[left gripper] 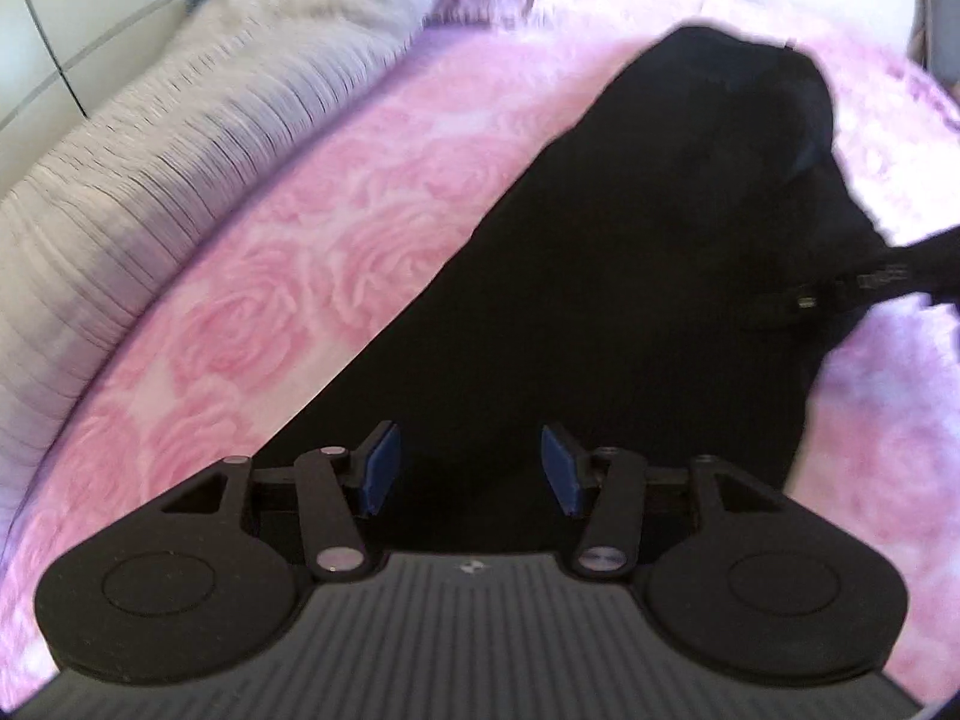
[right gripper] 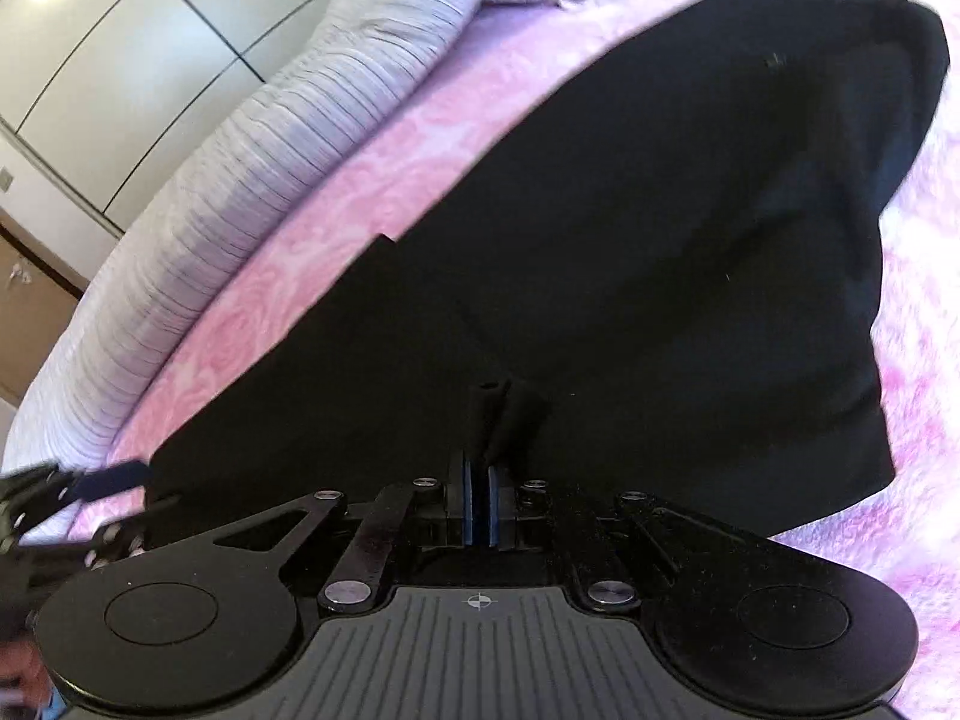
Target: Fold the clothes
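In the left view the left tool (left gripper: 471, 468) hangs released over the soft, limp black garment (left gripper: 630, 240) on the pink bed (left gripper: 270, 252), while the right view shows the right tool (right gripper: 478, 504) clenched on a bunched fold, so its edges probably suit gripping.

Pink rose bedspread and grey striped bedding

The rose-patterned pink blanket (left gripper: 252, 276) covers the bed; a grey striped pillow (right gripper: 252, 180) lies along its edge, with white panelled wardrobe doors (right gripper: 120, 48) behind it.

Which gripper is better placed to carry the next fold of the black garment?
Likely right: the right gripper is shut, pinching a fold of the black garment. The left gripper hangs open above it.
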`<state>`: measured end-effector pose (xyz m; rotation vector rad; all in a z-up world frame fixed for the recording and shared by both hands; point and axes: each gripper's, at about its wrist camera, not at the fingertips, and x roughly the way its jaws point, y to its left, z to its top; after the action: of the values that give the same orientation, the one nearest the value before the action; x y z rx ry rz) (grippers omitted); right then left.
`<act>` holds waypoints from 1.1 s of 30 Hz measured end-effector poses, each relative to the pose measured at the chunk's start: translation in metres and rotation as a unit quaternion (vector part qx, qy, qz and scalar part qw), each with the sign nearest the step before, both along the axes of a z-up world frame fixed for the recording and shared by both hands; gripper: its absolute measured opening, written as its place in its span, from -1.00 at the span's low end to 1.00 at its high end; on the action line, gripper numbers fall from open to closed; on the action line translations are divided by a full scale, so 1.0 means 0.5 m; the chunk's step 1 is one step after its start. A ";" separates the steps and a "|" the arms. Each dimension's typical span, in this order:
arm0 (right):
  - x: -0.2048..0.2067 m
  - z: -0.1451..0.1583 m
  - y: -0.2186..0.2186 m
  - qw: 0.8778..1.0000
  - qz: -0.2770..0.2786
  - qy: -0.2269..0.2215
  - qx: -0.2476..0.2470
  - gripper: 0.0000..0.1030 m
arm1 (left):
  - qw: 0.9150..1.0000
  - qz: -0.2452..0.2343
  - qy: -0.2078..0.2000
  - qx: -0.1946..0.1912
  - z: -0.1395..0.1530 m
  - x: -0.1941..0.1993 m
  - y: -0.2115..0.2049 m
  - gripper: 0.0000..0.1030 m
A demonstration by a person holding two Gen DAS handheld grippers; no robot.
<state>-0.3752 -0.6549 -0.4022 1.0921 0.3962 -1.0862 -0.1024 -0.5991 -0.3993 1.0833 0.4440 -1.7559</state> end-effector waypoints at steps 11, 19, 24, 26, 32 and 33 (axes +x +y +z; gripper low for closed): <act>-0.044 -0.014 0.012 0.998 0.055 -0.017 -0.007 -0.93 | 0.997 0.044 0.048 0.041 -0.071 0.056 -0.118 -0.08; -0.017 0.108 0.093 0.988 0.087 0.109 -0.060 -0.50 | 0.981 0.145 0.121 0.040 0.059 0.272 -0.095 -0.17; 0.151 0.133 0.150 0.969 0.207 0.082 -0.103 -0.32 | 0.969 0.156 0.166 0.099 0.032 0.338 -0.027 -0.25; 0.244 0.120 0.161 0.953 0.265 0.087 -0.121 -0.32 | 0.964 0.147 0.180 0.128 0.006 0.342 -0.018 -0.26; 0.452 0.067 0.180 0.904 0.367 0.157 -0.153 -0.18 | 0.933 0.193 0.246 0.176 -0.066 0.375 -0.064 -0.24; 0.464 0.064 0.192 0.895 0.380 0.166 -0.163 -0.11 | 0.928 0.197 0.258 0.183 -0.074 0.384 -0.069 -0.23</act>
<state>-0.1433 -0.5590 -0.3700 0.3704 0.8024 -0.5897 0.0894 -0.6338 -0.4364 0.6898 1.2671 -1.6076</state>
